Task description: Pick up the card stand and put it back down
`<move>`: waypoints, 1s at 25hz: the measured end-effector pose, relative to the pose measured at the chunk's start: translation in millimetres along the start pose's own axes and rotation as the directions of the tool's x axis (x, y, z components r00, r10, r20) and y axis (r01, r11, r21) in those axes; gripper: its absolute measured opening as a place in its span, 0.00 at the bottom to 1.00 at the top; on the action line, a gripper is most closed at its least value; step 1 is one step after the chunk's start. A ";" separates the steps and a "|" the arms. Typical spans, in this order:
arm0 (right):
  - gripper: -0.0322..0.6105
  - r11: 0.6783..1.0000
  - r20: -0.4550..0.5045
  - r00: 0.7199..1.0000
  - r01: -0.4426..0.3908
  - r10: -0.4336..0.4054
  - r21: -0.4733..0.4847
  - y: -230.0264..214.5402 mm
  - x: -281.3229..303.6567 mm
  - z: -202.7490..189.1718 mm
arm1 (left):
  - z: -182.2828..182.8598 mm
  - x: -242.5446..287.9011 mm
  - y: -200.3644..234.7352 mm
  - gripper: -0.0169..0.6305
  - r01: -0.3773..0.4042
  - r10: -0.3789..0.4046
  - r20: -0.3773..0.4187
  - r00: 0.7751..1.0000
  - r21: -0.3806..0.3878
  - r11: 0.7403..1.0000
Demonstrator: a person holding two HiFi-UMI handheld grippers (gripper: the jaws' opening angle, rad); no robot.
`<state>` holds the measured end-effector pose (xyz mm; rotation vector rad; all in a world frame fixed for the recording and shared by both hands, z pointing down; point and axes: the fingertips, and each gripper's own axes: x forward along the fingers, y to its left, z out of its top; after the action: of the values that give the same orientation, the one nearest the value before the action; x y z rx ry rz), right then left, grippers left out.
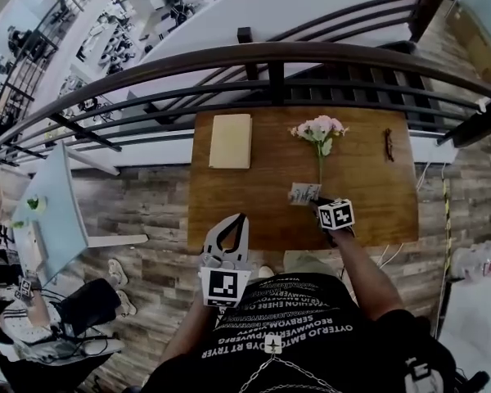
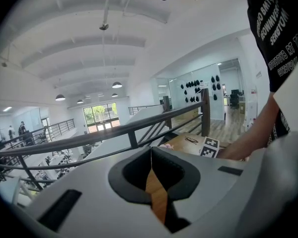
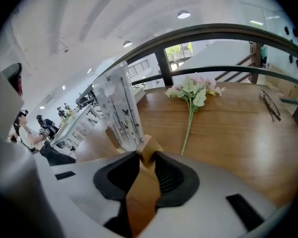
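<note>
The card stand (image 1: 304, 192) is a small wooden block with an upright printed card, near the front middle of the wooden table (image 1: 376, 207). My right gripper (image 1: 321, 204) reaches it from the front. In the right gripper view the card (image 3: 119, 108) rises just left of the jaws, and the right gripper (image 3: 147, 150) is shut on the stand's wooden block (image 3: 150, 146). I cannot tell whether the block rests on the table. My left gripper (image 1: 242, 219) hangs at the table's front edge, left of the stand. Its jaws (image 2: 150, 155) are shut with nothing between them.
A pink flower sprig (image 1: 319, 131) lies behind the stand, its stem pointing toward it. A cream notebook (image 1: 231, 141) lies at the back left and glasses (image 1: 388, 144) at the back right. A dark railing (image 1: 270, 60) runs behind the table, with a drop beyond.
</note>
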<state>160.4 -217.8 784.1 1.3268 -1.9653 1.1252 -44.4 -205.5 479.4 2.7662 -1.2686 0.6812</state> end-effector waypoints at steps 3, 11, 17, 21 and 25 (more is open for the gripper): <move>0.22 1.000 0.006 1.000 0.000 0.000 -0.001 7.6 -5.0 -4.0 | -2.3 -8.1 0.8 0.07 0.005 -0.005 0.012 1.000 0.002 1.000; 0.22 0.999 0.041 0.999 0.031 -0.030 -0.021 24.3 -36.7 0.8 | 0.1 -28.9 1.3 0.07 0.015 -0.015 0.054 0.998 0.011 1.000; 0.22 0.999 0.054 0.998 0.021 -0.019 -0.033 41.4 -55.5 2.0 | 3.5 -38.8 0.1 0.07 0.024 -0.024 0.082 0.996 0.007 1.000; 0.21 0.999 0.072 0.997 0.013 -0.010 -0.042 53.6 -70.1 5.2 | 3.4 -42.7 -3.7 0.07 0.034 -0.035 0.087 0.996 0.010 0.999; 0.21 0.999 0.095 0.995 0.006 -0.001 -0.052 68.8 -86.4 10.7 | 2.7 -46.5 -8.5 0.07 0.048 -0.050 0.092 0.994 0.019 0.999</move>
<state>131.4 -171.8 687.5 1.3788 -2.0451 1.0189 -63.8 -167.0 459.8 2.8636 -1.2107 0.5689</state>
